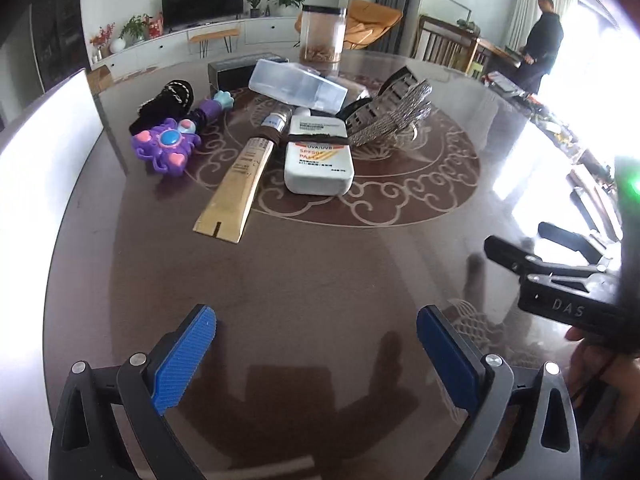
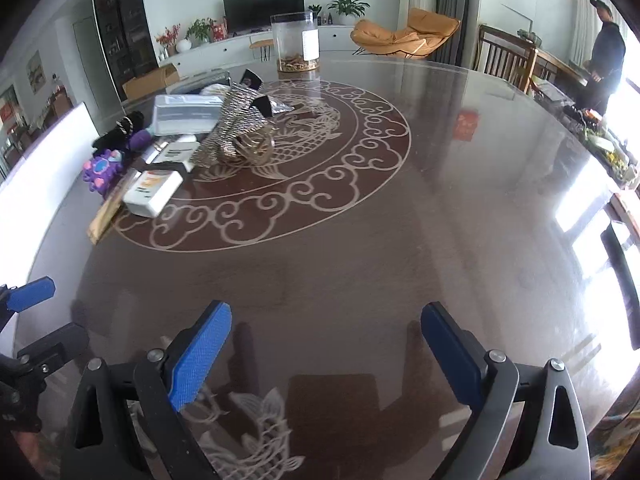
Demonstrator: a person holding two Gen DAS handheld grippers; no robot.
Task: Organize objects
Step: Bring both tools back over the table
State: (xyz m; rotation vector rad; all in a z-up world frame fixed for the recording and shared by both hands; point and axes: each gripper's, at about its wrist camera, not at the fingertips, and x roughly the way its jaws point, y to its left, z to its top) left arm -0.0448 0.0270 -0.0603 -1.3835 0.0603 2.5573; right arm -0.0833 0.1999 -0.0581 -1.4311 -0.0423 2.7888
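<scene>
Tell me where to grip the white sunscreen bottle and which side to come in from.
Grip the white sunscreen bottle across its narrow flat sides near the wide bottom end, coming from the near, open side with the left gripper. It lies flat with that end toward the gripper; the gold tube lies close beside it, so a low approach risks nudging it.

Colours and patterns on the table

The dark brown table (image 1: 340, 272) is showing pale scrollwork; the octopus toy (image 1: 166, 146) is showing purple, pink and blue; the sunscreen bottle (image 1: 319, 162) white with orange print; the tube (image 1: 234, 196) gold.
</scene>
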